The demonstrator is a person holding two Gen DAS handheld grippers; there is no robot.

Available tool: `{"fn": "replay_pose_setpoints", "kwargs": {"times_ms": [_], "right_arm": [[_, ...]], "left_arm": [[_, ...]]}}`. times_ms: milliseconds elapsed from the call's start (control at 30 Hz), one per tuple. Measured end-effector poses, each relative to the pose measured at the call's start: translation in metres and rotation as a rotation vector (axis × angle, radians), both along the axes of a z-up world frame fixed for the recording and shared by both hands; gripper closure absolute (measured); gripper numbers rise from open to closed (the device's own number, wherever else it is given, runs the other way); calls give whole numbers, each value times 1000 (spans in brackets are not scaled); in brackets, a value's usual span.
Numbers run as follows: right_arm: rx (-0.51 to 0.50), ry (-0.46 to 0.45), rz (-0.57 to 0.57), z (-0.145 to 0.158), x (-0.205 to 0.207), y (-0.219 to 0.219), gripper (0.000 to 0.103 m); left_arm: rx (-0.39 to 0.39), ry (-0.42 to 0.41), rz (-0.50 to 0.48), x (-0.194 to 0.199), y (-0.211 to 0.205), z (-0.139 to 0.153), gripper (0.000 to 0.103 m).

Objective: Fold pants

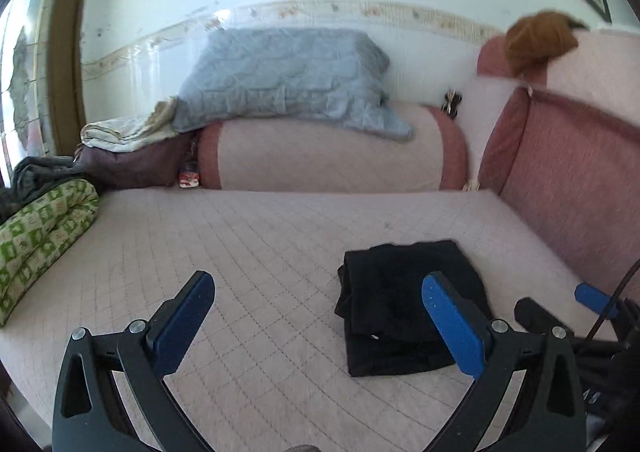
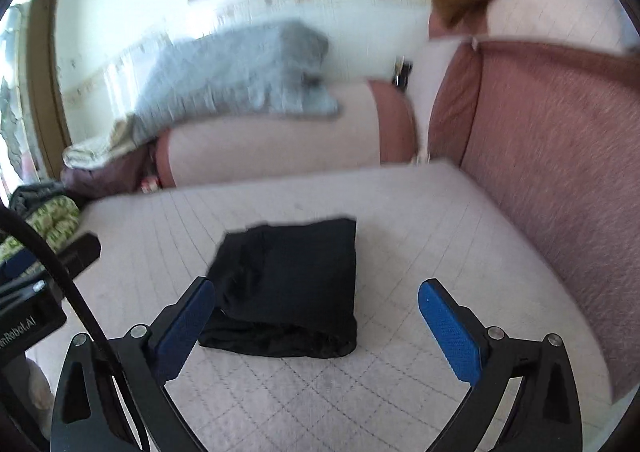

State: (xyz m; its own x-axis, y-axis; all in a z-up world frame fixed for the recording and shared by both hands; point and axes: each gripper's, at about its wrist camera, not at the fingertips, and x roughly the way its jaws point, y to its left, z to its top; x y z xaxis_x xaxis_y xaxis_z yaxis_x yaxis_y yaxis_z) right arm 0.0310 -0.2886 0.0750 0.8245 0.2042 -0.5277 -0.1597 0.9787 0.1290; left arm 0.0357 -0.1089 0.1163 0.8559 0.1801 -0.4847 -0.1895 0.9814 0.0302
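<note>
The wide pink quilted mattress of the daybed (image 2: 400, 219) takes up most of the room in front of me, with its dusty-rose upholstered side panel (image 2: 552, 155) to the right and a pale bolster cushion (image 1: 320, 155) under a grey-blue quilted blanket (image 1: 280, 75) along the wall. On the mattress, nearer the rose panel than the green patterned bundle (image 1: 40, 236) at the far left, lies the black fabric pants (image 2: 288, 284), already a compact, layered rectangle with one slightly ragged edge toward the left. The folding looks finished, or within a last smoothing of it. The left tool (image 1: 320, 312) hovers above the mattress beside the pants, its blue-padded fingers spread wide and holding nothing. The right tool (image 2: 320, 312) hangs over the near edge of the pants, likewise spread and empty, touching no cloth that I can see.
</note>
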Motion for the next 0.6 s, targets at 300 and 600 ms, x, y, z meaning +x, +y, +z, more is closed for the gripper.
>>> {"fn": "replay_pose_setpoints", "kwargs": {"times_ms": [300,600], "right_arm": [[5,132,-22,-50,39,3,0],[55,211,-4,-71,52,-1,0]], "left_arm": [[-94,120,71,39,37,-50,0],[-122,206,93,49,43,-75,0]]}}
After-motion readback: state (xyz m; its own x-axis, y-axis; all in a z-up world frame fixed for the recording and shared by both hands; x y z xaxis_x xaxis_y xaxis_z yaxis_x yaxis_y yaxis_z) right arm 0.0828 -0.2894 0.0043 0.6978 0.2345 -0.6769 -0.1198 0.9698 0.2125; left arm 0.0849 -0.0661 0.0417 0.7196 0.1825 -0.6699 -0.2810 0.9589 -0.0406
